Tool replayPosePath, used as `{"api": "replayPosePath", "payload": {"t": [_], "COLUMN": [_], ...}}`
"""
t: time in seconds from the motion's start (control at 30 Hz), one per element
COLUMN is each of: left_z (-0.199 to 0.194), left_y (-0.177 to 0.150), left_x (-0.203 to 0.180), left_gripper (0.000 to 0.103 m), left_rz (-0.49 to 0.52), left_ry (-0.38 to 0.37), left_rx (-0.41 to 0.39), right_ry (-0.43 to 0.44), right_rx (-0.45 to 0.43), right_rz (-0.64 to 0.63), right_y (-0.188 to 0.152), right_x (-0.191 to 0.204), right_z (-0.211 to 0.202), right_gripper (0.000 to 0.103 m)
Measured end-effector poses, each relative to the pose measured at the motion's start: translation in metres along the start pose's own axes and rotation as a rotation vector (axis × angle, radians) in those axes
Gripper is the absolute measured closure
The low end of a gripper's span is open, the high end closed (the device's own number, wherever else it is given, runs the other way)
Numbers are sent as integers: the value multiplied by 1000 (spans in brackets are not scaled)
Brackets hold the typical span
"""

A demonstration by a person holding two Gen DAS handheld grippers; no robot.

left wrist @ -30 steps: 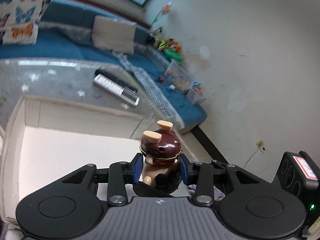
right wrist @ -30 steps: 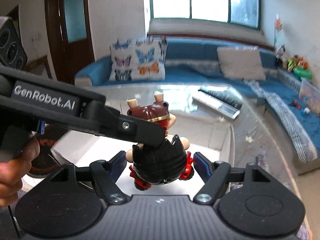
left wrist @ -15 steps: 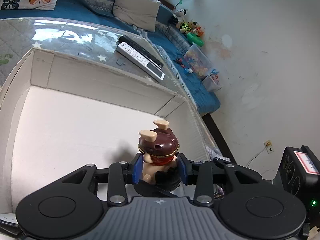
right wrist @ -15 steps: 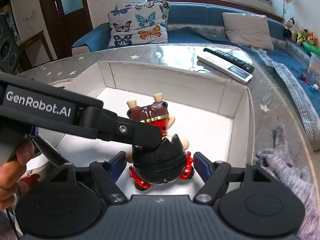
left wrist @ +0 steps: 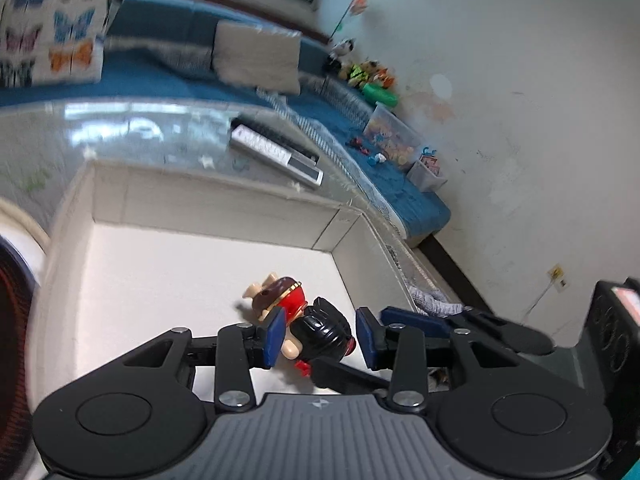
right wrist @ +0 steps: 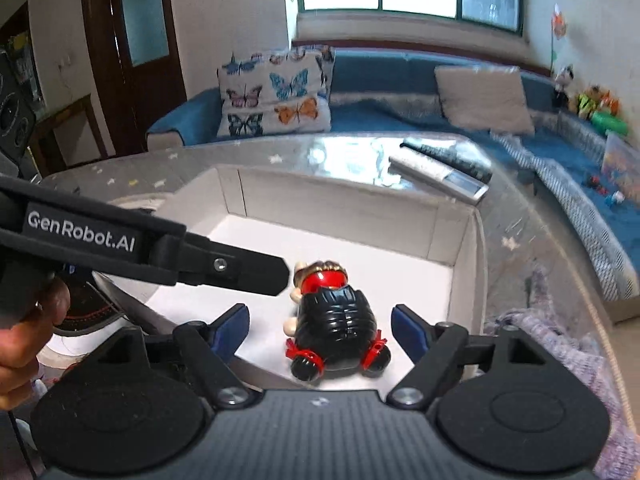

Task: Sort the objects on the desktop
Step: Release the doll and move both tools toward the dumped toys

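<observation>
Black left tongs (right wrist: 276, 276) marked "GenRobot.AI", toy (right wrist: 332, 316) blurred.

A home living room — blue sofa (right wrist: 400, 92), butterfly cushion (right wrist: 276, 96), toys (left wrist: 368, 74) and remotes (right wrist: 440, 168).

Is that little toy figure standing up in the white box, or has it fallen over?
Fallen over. The toy figure lies on the floor of the white box, head toward the far wall, feet toward the camera; nothing is gripping it.
</observation>
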State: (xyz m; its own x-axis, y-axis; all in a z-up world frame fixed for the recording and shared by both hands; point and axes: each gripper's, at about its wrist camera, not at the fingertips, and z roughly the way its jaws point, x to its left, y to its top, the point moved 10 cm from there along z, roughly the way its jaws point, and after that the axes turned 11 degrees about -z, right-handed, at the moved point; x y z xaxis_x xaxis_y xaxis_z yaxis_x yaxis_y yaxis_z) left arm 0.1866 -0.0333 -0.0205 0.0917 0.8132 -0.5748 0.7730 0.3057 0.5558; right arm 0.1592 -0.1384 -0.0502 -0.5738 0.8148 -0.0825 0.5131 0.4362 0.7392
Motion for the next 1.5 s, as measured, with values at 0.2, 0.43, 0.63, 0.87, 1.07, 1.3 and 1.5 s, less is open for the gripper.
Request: {"api": "replayPosePath", "payload": {"t": [0.2, 0.43, 0.63, 0.87, 1.07, 1.3, 1.5], "left_z": [-37, -68, -76, -88, -95, -92, -85], "left_y": [-9, -32, -66, -106, -131, -144, -146], "left_x": [-7, 3, 13, 25, 31, 34, 18], "left_gripper": [62, 62, 62, 62, 62, 62, 62], "left_rz": [69, 100, 127, 154, 233, 281, 292], "left_ry": [12, 33, 54, 51, 71, 77, 36], "left_rx": [-75, -94, -46, 19, 60, 92, 100], "right_ry": [-9, 17, 54, 128, 142, 151, 153], "right_rx": [-94, -116, -83, -43, 11, 37, 42], "right_rz": [17, 45, 35, -37, -76, -42, -42], "right_y": [-4, -34, -64, -83, -102, -110, -113], "right_x": [12, 31, 58, 102, 121, 119, 118], "right_z": [-41, -75, -86, -89, -76, -67, -65], "right_gripper": [19, 19, 19, 19, 28, 42, 42]}}
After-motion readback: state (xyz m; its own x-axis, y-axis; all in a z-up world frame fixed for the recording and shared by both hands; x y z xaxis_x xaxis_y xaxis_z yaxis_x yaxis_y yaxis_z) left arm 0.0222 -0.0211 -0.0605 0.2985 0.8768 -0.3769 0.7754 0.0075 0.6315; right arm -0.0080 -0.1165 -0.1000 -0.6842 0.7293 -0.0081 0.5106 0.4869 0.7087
